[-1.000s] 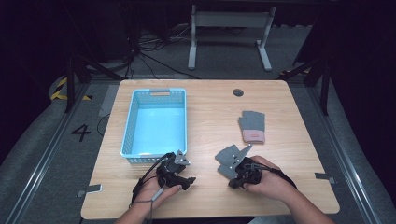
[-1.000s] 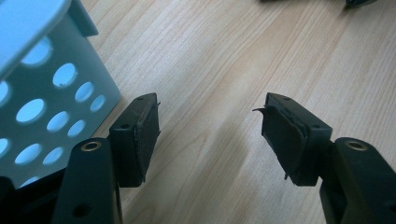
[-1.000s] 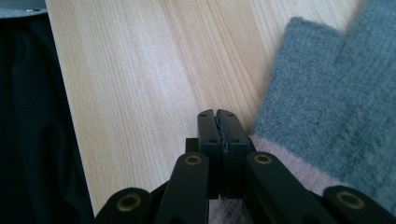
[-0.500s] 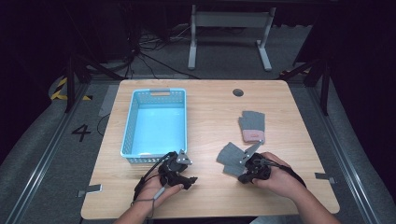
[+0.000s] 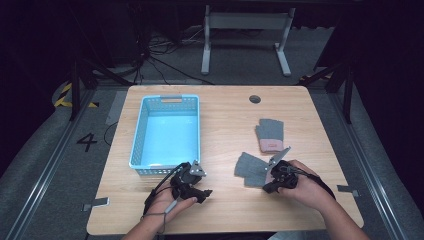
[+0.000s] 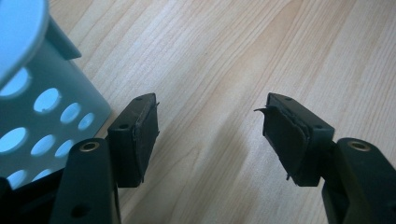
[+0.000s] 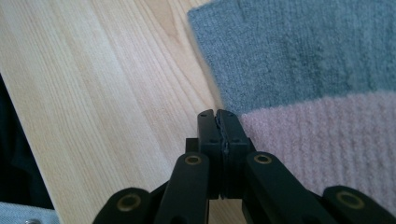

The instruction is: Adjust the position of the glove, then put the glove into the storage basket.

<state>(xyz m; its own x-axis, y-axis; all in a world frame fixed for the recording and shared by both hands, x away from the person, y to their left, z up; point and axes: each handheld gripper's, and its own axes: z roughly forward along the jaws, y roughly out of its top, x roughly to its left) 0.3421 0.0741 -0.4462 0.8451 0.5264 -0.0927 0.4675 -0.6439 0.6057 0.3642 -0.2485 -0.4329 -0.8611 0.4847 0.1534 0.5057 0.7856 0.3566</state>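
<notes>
On the wooden surface (image 5: 225,120) a person holds a gripper in each hand near the front edge. The right gripper (image 7: 218,122) sits low at the edge of a grey glove with a pink cuff (image 7: 308,93); its fingers are pressed together, pad against pad, and in the right gripper view their tips lie just at the glove's border where grey meets pink. Whether a fold of the knit is caught between them cannot be told, since no cloth shows in the seam between the pads. In the high view this right gripper (image 5: 272,176) lies over the near glove (image 5: 247,164), which is spread flat right of the middle of the surface, and the right hand (image 5: 305,187) wraps the handle behind it. A second glove (image 5: 270,134) of the same kind lies a little farther back, near the first but apart from it, its pink cuff turned toward the person. The left gripper (image 6: 210,128) has its fingers wide apart over bare wood with nothing between them, and a corner of the light blue basket (image 6: 42,116) stands just beside its left finger. In the high view the basket (image 5: 141,135) takes up the left half of the surface, and the left gripper (image 5: 192,182) rests close to its near corner, held by the left hand (image 5: 167,202).
</notes>
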